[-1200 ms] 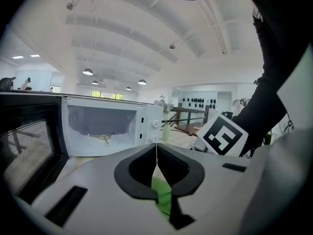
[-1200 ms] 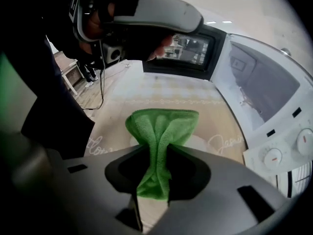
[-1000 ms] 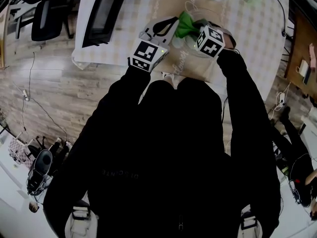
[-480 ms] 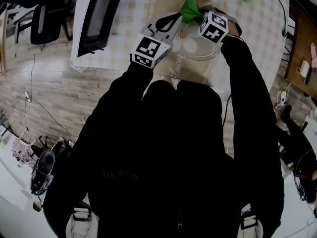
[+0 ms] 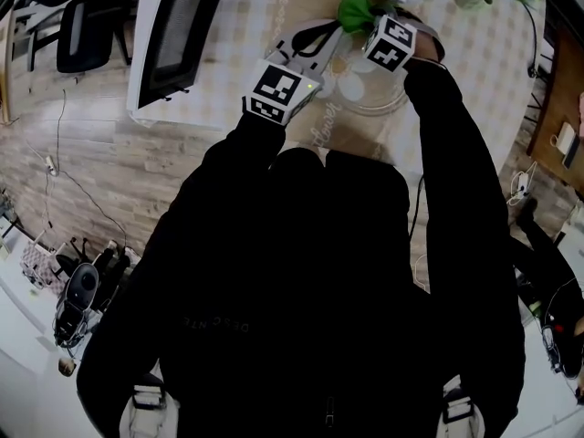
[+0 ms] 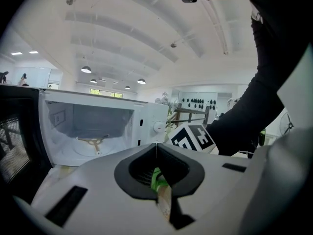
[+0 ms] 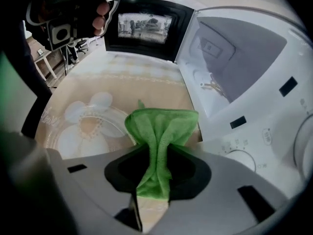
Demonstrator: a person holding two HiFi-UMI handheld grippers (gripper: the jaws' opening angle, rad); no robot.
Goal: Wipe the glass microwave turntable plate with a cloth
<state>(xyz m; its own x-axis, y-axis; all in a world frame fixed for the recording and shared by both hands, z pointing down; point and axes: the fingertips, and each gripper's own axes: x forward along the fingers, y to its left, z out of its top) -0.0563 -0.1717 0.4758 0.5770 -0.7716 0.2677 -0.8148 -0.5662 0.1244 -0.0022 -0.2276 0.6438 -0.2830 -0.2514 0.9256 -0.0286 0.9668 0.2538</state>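
Now the right gripper [image 7: 154, 177] clamps the green cloth [image 7: 161, 126] beside the glass plate [image 7: 93, 126], which lies on the bench [image 7: 146, 77]. The left gripper [image 6: 156, 148] looks clenched, seemingly empty. Best to press the cloth flat and sweep in circles.

The cloth [image 7: 161, 129] looks fuzzy, the plate [image 7: 90, 126] glossy glass.

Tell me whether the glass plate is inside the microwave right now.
No, the glass plate lies on the table outside the open microwave, whose cavity shows only its roller ring.
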